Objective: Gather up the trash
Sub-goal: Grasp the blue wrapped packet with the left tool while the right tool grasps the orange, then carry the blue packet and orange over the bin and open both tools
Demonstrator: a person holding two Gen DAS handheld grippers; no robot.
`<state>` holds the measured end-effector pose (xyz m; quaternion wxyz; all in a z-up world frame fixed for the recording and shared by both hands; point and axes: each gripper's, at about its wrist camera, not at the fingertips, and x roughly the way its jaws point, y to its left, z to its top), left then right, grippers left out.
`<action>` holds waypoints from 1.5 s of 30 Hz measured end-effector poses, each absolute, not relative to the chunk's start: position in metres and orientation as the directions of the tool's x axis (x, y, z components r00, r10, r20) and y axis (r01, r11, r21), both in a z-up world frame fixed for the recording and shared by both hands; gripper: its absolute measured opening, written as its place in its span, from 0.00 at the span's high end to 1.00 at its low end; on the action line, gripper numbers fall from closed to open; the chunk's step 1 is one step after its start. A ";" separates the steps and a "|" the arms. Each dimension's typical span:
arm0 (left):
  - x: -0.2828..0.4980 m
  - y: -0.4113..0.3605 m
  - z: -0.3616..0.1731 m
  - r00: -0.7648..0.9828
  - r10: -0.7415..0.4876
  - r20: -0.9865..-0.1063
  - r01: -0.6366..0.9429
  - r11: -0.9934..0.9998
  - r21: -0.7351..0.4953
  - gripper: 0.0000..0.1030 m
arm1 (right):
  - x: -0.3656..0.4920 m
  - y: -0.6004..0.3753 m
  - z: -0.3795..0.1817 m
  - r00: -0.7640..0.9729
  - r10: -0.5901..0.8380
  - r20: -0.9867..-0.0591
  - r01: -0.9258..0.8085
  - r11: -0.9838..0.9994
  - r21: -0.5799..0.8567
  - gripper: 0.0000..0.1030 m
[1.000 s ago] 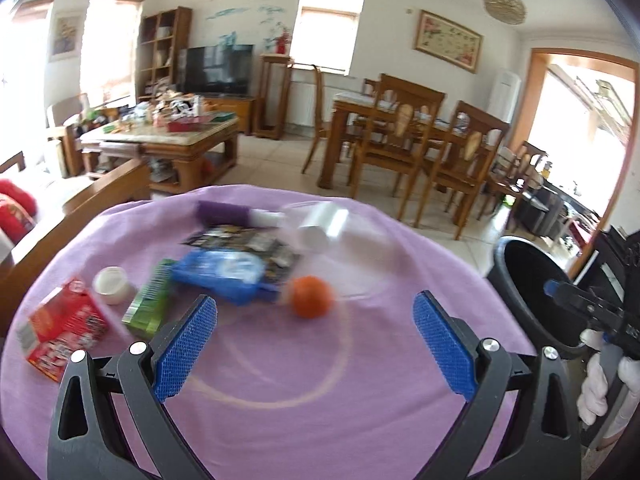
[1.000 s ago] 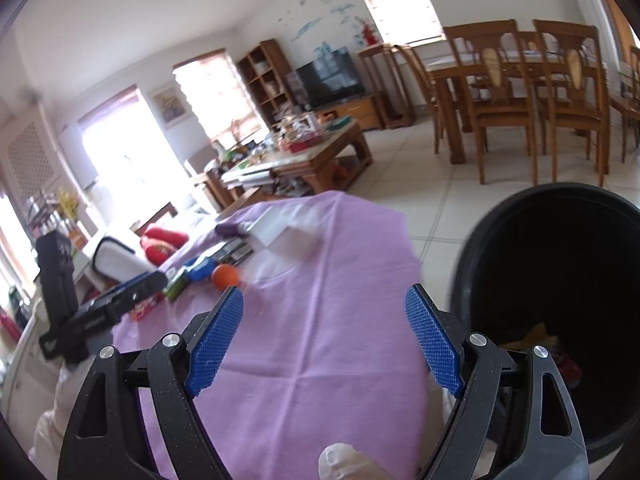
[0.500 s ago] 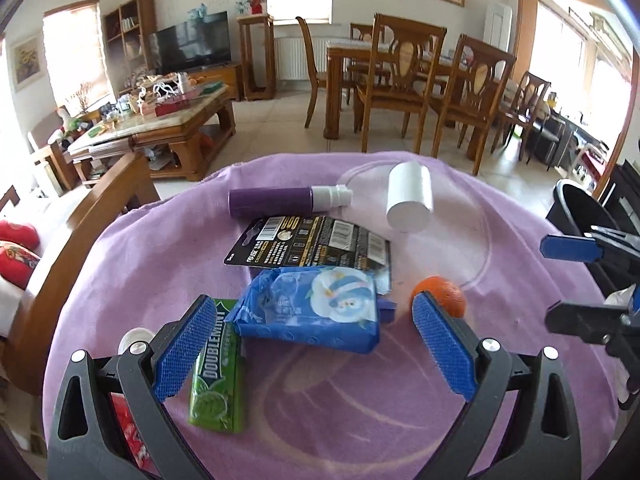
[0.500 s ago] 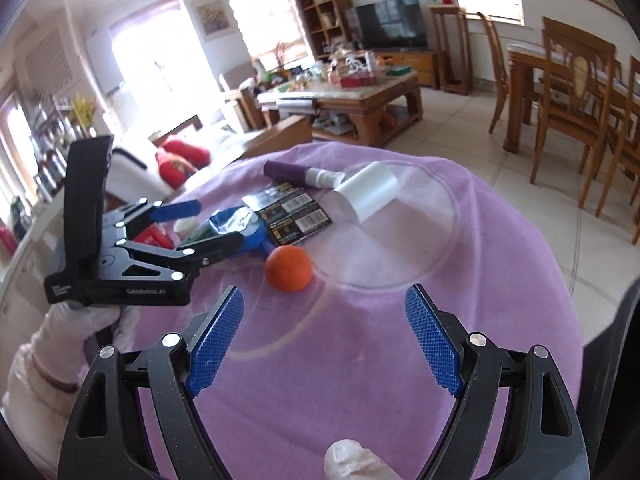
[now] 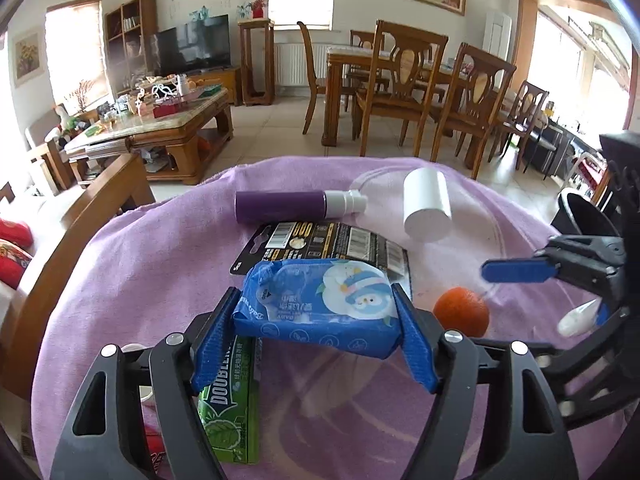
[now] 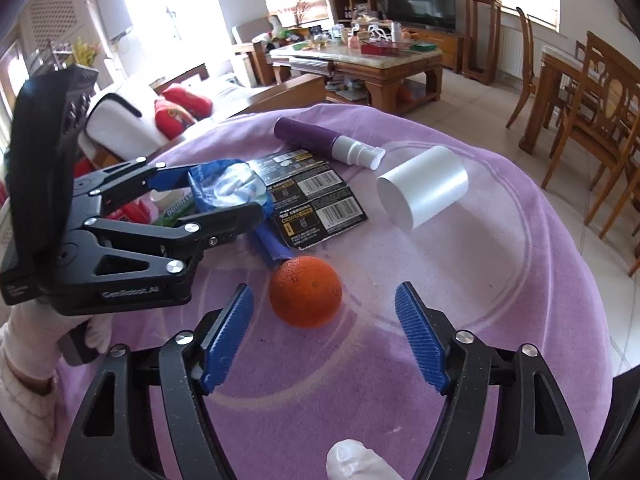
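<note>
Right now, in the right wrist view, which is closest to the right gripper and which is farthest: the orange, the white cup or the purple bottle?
From the right gripper:
1. Orange, just ahead between the fingers, left of centre.
2. White cup, lying on its side, farther back to the right.
3. Purple bottle, lying near the table's far edge.

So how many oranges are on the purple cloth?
1. The only orange sits on the purple cloth just ahead of the right gripper, right of the blue tissue pack. Another could hide behind the grippers.
</note>
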<state>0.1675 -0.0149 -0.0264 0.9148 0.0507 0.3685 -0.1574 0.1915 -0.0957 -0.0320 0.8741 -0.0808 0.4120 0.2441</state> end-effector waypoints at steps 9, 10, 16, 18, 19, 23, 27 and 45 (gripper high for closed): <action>0.159 -0.010 -0.010 0.711 -0.293 -0.639 0.321 0.944 -0.076 0.30 | 0.196 -0.093 -0.040 0.516 0.368 -0.773 -0.507 0.859 0.070 0.64; 0.157 -0.010 -0.010 0.713 -0.294 -0.636 0.321 0.944 -0.077 0.30 | 0.192 -0.095 -0.040 0.522 0.371 -0.768 -0.503 0.861 0.073 0.64; 0.134 -0.019 0.004 0.731 -0.318 -0.604 0.330 0.939 -0.094 0.30 | 0.165 -0.121 -0.022 0.555 0.426 -0.715 -0.487 0.863 0.137 0.65; 0.125 -0.026 0.010 0.736 -0.330 -0.591 0.337 0.936 -0.103 0.30 | 0.151 -0.140 -0.012 0.581 0.444 -0.682 -0.474 0.866 0.160 0.65; 0.118 -0.032 0.015 0.740 -0.339 -0.581 0.343 0.933 -0.107 0.30 | 0.144 -0.149 -0.008 0.594 0.449 -0.668 -0.466 0.868 0.170 0.65; 0.097 -0.060 0.030 0.749 -0.371 -0.549 0.374 0.921 -0.111 0.30 | 0.109 -0.205 0.008 0.671 0.454 -0.587 -0.408 0.886 0.219 0.64; 0.074 -0.109 0.045 0.743 -0.428 -0.514 0.435 0.893 -0.114 0.30 | 0.070 -0.271 0.021 0.759 0.398 -0.514 -0.328 0.917 0.226 0.64; 0.031 -0.336 0.022 0.576 -0.620 -0.532 0.694 0.715 -0.081 0.30 | -0.025 -0.520 0.002 0.894 0.130 -0.428 0.023 0.942 0.334 0.64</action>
